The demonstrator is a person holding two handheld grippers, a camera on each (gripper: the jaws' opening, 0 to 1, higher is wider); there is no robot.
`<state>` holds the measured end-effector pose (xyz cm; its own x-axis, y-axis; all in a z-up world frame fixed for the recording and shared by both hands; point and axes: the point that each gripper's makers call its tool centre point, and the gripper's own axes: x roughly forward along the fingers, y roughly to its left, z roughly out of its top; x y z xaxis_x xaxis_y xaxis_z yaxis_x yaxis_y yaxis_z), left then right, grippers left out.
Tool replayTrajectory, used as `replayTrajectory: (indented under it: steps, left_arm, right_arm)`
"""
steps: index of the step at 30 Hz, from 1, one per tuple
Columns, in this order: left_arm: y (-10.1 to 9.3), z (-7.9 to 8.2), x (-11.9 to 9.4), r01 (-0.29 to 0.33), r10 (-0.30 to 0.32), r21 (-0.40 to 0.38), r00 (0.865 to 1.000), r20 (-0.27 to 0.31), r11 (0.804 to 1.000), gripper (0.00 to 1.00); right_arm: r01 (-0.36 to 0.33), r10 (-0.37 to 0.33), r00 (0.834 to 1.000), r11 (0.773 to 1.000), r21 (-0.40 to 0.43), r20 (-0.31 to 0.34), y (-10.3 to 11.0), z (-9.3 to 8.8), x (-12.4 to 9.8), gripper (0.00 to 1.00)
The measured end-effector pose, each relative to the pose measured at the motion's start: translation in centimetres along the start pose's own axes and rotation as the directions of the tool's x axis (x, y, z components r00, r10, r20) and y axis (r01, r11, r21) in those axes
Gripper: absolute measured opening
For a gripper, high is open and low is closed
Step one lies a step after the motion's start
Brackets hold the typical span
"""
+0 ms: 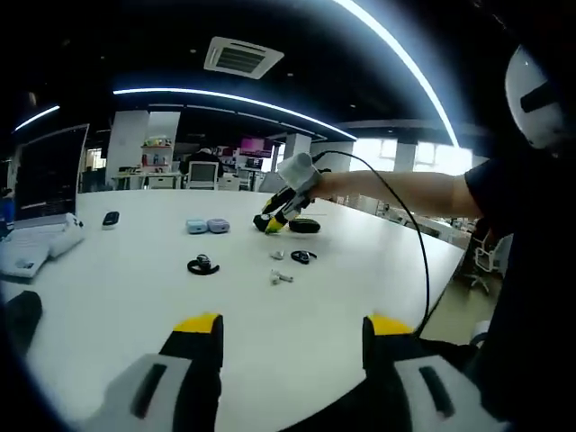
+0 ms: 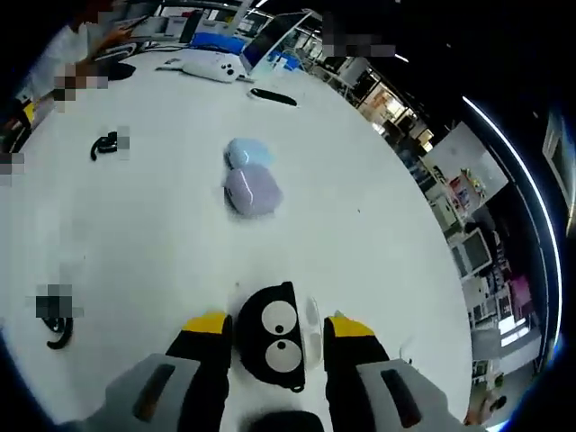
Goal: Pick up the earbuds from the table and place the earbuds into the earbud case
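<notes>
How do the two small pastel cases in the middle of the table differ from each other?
In the right gripper view, the blue case is pale blue, while the purple case is lilac. The purple case lies nearer to the right claw and the blue case lies just beyond it. The purple case also looks slightly bigger there, perhaps only because it is closer. Both are closed, rounded, and rest side by side on the white table.

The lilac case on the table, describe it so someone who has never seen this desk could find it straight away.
In the right gripper view, start from the white table and look up past the black penguin-faced case between the right gripper jaws. Two small rounded cases sit touching; the lilac case is the nearer one, purple beside the pale blue case.
</notes>
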<state>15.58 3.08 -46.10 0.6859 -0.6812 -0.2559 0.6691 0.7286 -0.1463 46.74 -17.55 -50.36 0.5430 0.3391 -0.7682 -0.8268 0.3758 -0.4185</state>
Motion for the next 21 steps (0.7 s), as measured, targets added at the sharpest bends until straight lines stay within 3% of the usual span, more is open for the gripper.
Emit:
replayTrajectory:
  steps: [5, 14, 21]
  left_arm:
    - [-0.7, 0.3, 0.2, 0.024, -0.024, 0.001, 1.0, 0.006, 1.0, 0.64]
    - [-1.7, 0.2, 0.2, 0.043, -0.043, 0.013, 0.999, -0.008, 0.999, 0.63]
    - [-2.7, 1.1, 0.0, 0.07, -0.07, 0.001, 0.997, 0.023, 0.998, 0.64]
  right_arm:
    - [-0.042, 0.042, 0.999, 0.999, -0.009, -0.016, 0.8, -0.1, 0.1, 0.28]
    - [-0.026, 0.025, 1.0, 1.0, -0.013, -0.016, 0.9, -0.2, -0.2, 0.26]
    - [0.011, -0.01, 1.0, 0.999, -0.04, 0.011, 0.9, 0.3, -1.5, 0.26]
